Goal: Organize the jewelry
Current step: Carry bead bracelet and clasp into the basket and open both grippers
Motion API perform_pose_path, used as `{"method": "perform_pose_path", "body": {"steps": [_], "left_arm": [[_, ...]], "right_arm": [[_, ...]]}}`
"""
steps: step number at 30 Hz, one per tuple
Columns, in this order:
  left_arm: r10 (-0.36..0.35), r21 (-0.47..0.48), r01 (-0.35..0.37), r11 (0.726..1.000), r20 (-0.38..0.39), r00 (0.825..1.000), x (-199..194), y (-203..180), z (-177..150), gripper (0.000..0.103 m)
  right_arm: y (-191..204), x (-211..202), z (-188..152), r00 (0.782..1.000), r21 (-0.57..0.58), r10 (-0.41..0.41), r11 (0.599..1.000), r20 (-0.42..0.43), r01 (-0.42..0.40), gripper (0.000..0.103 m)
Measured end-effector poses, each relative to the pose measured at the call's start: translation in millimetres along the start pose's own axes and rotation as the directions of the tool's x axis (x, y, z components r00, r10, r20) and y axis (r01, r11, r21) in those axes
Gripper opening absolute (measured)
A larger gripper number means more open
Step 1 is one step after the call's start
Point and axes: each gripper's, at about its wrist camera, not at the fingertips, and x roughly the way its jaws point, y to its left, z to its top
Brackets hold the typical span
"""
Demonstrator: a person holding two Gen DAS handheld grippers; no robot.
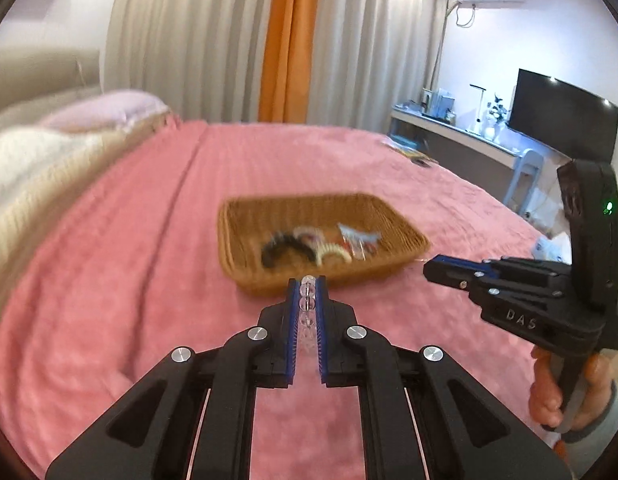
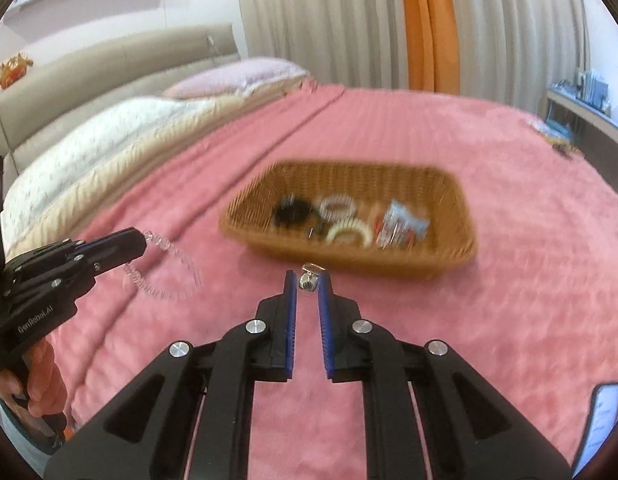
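My left gripper (image 1: 307, 284) is shut on a clear beaded bracelet (image 1: 307, 308), held above the pink bedspread in front of the wicker basket (image 1: 245, 236). In the right wrist view the bracelet (image 2: 165, 264) hangs as a loop from the left gripper (image 2: 143, 238). My right gripper (image 2: 307, 278) is shut on a small silver ring (image 2: 307, 282), just short of the basket's (image 2: 465, 216) near rim. The right gripper also shows in the left wrist view (image 1: 429, 270) at the basket's right. The basket holds a black hair tie (image 2: 293, 212), coiled bands and small packets.
The pink bedspread (image 2: 509, 320) covers the bed. Pillows (image 2: 109, 136) and a headboard lie at the left. A desk with a monitor (image 1: 565, 116) stands at the right. Small items (image 1: 413, 154) lie at the bed's far right edge. Curtains hang behind.
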Motion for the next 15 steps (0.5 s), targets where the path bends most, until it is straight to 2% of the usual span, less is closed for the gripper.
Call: {"method": "perform_pose_path", "body": {"steps": [5, 9, 12, 15], "left_arm": [[-0.022, 0.017, 0.021, 1.0, 0.06, 0.998, 10.0, -12.4, 41.6, 0.006], [-0.048, 0.004, 0.048, 0.999, 0.088, 0.995, 38.5, -15.9, 73.0, 0.006], [-0.07, -0.016, 0.072, 0.997, 0.103, 0.992, 67.8, -15.4, 82.1, 0.006], [-0.08, -0.048, 0.084, 0.995, 0.079, 0.994, 103.5, -10.5, 81.7, 0.006]], "right_arm": [[-18.7, 6.7, 40.9, 0.999, 0.011, -0.016, 1.0, 0.045, 0.015, 0.009], [-36.5, 31.2, 62.5, 0.999, 0.045, -0.006, 0.999, 0.031, 0.004, 0.009], [-50.1, 58.8, 70.8, 1.0, 0.069, -0.007, 0.998, 0.004, 0.006, 0.009], [-62.4, 91.6, 72.4, 0.999, 0.098, 0.006, 0.995, -0.037, -0.002, 0.009]]}}
